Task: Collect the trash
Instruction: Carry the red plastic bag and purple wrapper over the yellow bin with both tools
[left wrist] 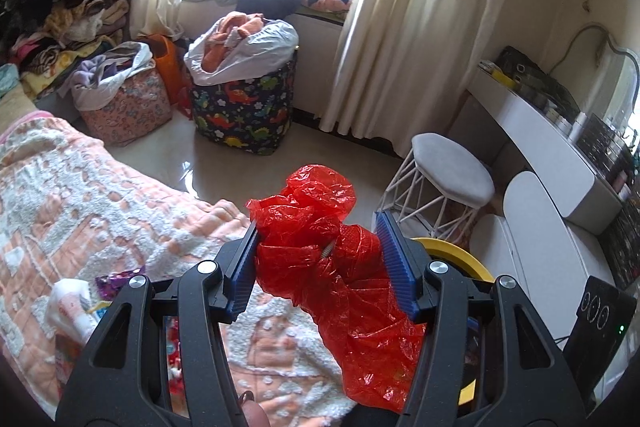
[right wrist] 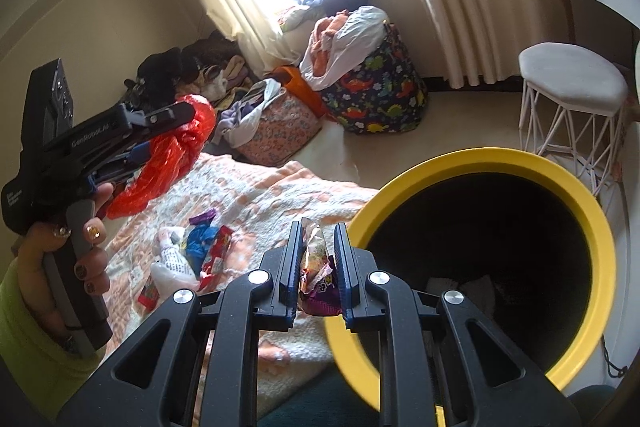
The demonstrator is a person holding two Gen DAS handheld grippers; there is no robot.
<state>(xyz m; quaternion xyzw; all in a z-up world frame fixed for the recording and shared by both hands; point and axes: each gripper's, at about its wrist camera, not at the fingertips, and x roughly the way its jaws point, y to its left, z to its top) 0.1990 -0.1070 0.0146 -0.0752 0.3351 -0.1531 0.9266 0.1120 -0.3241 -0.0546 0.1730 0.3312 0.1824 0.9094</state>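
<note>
- Carrying two pieces of trash toward the bin is, we judge, the step in hand: our right gripper (right wrist: 316, 269) is clamped on a crinkled foil snack wrapper (right wrist: 316, 267), its jaws nearly together, with the wrapper's tip just beside the near rim of the yellow-rimmed bin (right wrist: 420, 179).
- Holding a bunched red plastic bag (left wrist: 320, 251), our left gripper (left wrist: 320, 259) has its jaws pressed against the bag at a middling width; in the right wrist view the bag hangs over the bed, left of the bin.
- Next, we think, the wrapper must clear the yellow rim and sit over the dark opening before the jaws part; the bag then needs a longer move across the bed edge.
- More wrappers (right wrist: 204, 247) lie loose on the orange-and-white blanket (left wrist: 80, 195), near the right gripper, so collecting is not finished.
- The bin mouth is wide and mostly empty, with something pale at its bottom.
- Beyond, a white wire-legged stool (right wrist: 572, 83) stands near the bin, limiting sideways room there.
- Farther off, bare floor runs to a dinosaur-print hamper (left wrist: 244, 107) and the curtains (left wrist: 400, 27).
</note>
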